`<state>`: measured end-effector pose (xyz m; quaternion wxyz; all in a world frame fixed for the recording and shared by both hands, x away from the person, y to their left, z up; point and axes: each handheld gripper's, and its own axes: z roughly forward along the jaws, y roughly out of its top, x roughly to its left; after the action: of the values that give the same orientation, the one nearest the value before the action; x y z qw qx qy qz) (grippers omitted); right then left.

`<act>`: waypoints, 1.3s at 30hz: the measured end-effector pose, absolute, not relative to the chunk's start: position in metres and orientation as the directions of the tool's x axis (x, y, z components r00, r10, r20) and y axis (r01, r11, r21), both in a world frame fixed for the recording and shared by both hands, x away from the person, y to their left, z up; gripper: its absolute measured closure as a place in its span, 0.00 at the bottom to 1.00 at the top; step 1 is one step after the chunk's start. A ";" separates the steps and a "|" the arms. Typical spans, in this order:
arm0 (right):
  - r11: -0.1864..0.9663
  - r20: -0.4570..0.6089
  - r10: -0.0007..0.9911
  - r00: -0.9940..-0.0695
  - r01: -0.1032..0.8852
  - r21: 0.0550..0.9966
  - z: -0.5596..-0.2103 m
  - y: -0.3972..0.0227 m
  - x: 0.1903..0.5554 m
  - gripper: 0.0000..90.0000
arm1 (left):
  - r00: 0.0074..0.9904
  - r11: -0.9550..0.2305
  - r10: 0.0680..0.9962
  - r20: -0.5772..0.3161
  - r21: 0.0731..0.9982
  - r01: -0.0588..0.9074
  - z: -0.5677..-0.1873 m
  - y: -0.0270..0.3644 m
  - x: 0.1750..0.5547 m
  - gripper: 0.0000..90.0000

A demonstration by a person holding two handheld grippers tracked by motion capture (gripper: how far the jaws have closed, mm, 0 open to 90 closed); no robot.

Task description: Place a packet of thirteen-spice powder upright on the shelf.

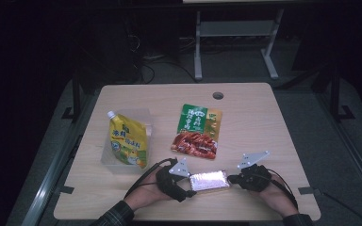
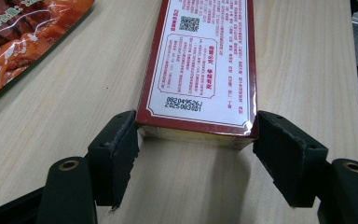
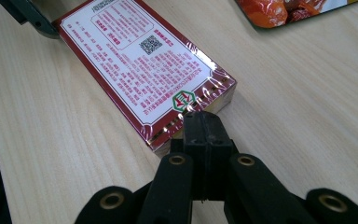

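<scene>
High view: a flat rectangular box [image 1: 209, 181] in shiny film lies near the front edge of a pale wooden table [image 1: 254, 122]. The left gripper [image 1: 186, 182] sits at the box's left end, the right gripper [image 1: 233, 179] at its right end. Beyond the box lies a green and red snack bag [image 1: 198, 131]; well to the box's left a yellow spout pouch [image 1: 127, 140] rests in a clear tray [image 1: 107, 157].

Left gripper view: the box [image 2: 204, 60] lies flat, printed label up, its near end between the spread jaws. The left pad [image 2: 121, 149] looks to be touching the box corner; the right pad stands just beside the other corner with a sliver of gap, so nothing is pinched yet.

Right gripper view: the jaws are pressed together, their joined tip [image 3: 207, 133] butted against the near end of the box [image 3: 144, 65], holding nothing.

Judgement: the box seems light and stiff, but the film is slick. Best gripped across its narrow width at an end, squarely on the side walls, firmly enough not to slip
</scene>
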<state>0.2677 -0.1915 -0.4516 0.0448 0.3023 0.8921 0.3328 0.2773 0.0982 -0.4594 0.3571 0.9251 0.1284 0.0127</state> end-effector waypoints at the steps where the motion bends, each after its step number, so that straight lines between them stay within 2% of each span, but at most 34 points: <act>1: 0.596 0.122 0.567 -0.814 0.509 0.622 -0.452 -0.191 0.268 1.00 | 0.967 -0.713 0.245 -0.071 0.663 0.229 -0.459 0.099 0.277 0.34; 4: 0.597 0.120 0.565 -0.816 0.505 0.623 -0.452 -0.191 0.268 1.00 | 0.968 -0.710 0.240 -0.070 0.668 0.224 -0.456 0.101 0.277 0.35; 17: 0.611 0.120 0.547 -0.829 0.493 0.619 -0.451 -0.176 0.273 1.00 | 0.961 -0.562 0.264 -0.078 0.797 0.219 -0.414 0.114 0.282 0.35; 39: 0.619 0.138 0.501 -0.854 0.465 0.633 -0.457 -0.143 0.294 1.00 | 0.965 -0.498 0.259 -0.029 0.852 0.160 -0.382 0.082 0.291 0.36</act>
<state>0.2944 -0.1432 -0.4572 0.0262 0.2685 0.8993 0.3442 0.2909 0.0819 -0.3820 0.4859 0.8641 0.1212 0.0512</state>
